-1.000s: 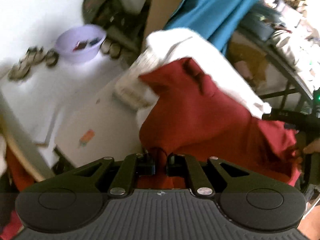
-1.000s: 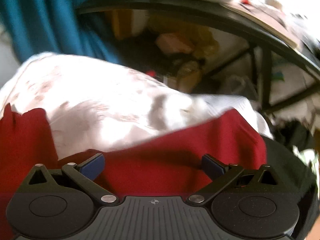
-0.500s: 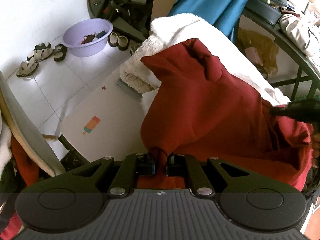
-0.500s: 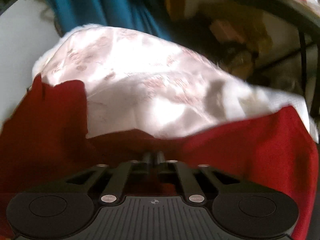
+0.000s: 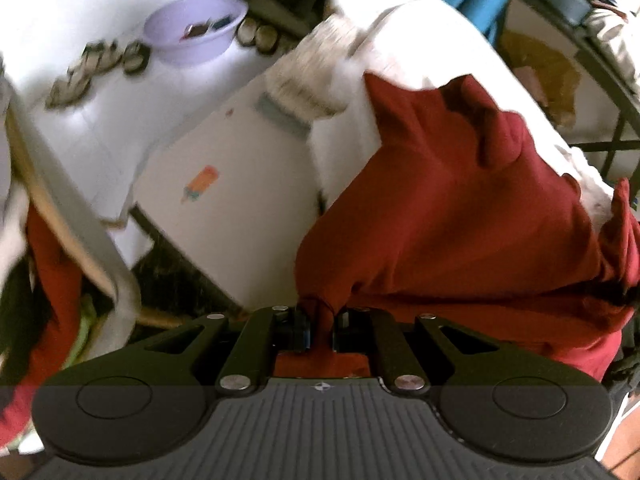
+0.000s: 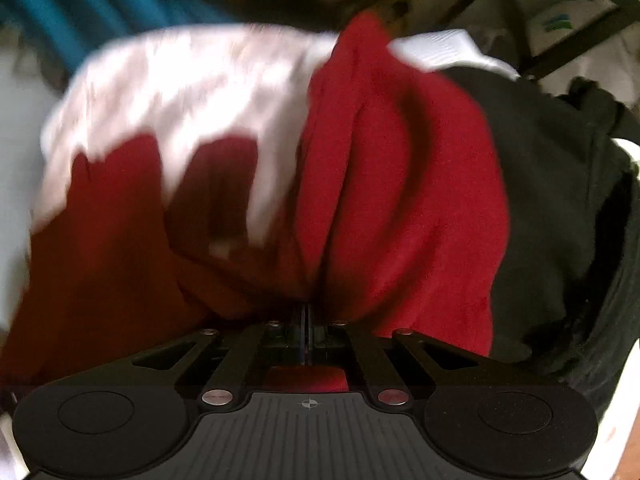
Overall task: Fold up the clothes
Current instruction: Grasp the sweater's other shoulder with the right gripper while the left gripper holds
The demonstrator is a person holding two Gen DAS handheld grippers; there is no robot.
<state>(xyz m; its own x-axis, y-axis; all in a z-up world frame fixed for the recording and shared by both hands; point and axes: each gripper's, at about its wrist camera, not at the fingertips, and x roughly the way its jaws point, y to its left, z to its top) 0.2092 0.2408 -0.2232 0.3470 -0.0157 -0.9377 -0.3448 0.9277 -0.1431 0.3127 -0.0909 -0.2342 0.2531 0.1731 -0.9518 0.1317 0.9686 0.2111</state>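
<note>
A dark red garment (image 5: pixel 460 220) lies bunched over a white fluffy blanket (image 5: pixel 400 28) on a raised surface. My left gripper (image 5: pixel 320 324) is shut on a pinched fold at the garment's near edge. In the right wrist view the same red garment (image 6: pixel 400 184) rises in a ridge straight ahead, and my right gripper (image 6: pixel 306 328) is shut on its near edge. The pale patterned blanket (image 6: pixel 192 92) shows behind the red cloth. This view is blurred by motion.
A white board with a popsicle sticker (image 5: pixel 224 200) lies left of the blanket. A lilac basin (image 5: pixel 196 28) and sandals (image 5: pixel 100 68) sit on the white floor. Black cloth (image 6: pixel 560 200) lies to the right, a blue curtain (image 6: pixel 80 4) behind.
My right gripper went from open to shut on the red garment's edge and has pulled it up into a ridge. My left gripper stayed shut on its fold while the view shifted.
</note>
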